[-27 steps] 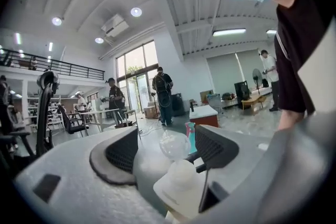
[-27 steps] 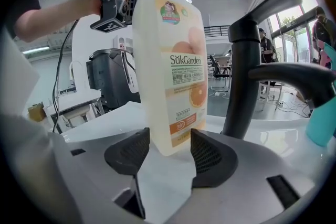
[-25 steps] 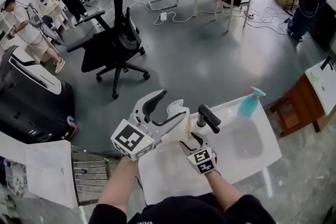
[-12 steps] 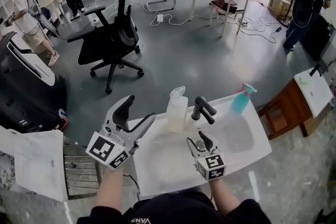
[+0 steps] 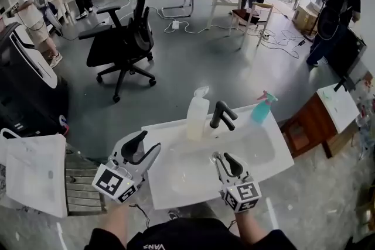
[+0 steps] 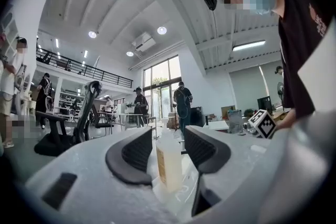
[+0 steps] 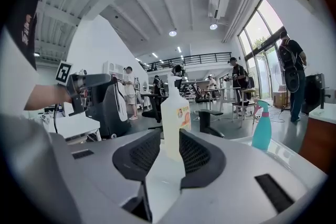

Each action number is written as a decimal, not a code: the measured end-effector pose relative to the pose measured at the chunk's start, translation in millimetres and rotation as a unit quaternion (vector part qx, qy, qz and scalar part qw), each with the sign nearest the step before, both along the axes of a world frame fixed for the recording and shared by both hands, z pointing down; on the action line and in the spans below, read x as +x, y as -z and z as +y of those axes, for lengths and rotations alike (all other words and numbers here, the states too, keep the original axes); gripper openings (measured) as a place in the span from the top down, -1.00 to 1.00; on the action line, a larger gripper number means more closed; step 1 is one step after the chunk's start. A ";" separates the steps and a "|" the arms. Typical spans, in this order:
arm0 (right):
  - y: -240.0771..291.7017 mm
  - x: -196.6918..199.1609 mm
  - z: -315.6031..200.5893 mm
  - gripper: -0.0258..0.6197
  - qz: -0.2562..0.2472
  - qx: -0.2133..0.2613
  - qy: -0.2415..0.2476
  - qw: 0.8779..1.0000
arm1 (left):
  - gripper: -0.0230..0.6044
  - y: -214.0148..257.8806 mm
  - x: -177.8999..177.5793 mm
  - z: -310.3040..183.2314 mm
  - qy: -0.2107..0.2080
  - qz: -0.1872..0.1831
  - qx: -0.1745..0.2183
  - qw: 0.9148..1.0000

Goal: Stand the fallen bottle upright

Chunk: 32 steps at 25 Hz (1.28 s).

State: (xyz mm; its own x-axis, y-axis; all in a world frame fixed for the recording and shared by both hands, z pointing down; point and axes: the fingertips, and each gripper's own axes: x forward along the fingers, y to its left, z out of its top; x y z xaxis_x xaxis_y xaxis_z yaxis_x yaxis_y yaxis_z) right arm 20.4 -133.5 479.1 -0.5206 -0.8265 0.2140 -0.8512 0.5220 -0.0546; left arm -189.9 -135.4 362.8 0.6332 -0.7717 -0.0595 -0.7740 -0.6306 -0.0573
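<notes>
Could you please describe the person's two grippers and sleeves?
Both the left gripper and the right gripper have white moulded bodies, curved jaws lined with black ribbed pads, and a cube of black-and-white square markers at the rear. The person wears a black short-sleeved top.

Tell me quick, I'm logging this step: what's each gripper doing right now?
Left gripper: open, jaws just been closing, nothing between them; the bottle stands apart.
Right gripper: open, jaws just been closing, nothing between them.
</notes>
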 end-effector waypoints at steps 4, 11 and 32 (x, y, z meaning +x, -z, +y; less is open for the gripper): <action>15.7 -1.5 23.2 0.65 -0.010 0.010 -0.005 1.000 | 0.56 -13.4 -14.4 33.0 0.012 -0.001 -0.004 1.000; 30.0 9.6 54.9 0.86 -0.018 0.026 -0.022 0.999 | 0.82 -40.3 -28.2 73.6 0.026 0.011 -0.021 0.999; 38.3 11.7 79.5 0.91 0.033 0.042 -0.018 0.998 | 0.86 -75.6 -7.7 103.3 -0.014 0.026 -0.062 0.998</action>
State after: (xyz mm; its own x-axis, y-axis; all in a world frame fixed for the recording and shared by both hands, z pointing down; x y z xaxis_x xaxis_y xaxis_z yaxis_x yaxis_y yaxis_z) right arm 32.0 -53.9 440.8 -0.4768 -0.8613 0.1757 -0.8701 0.4908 0.0450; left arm -197.6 -32.1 438.4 0.6530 -0.7573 0.0021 -0.7559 -0.6516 0.0634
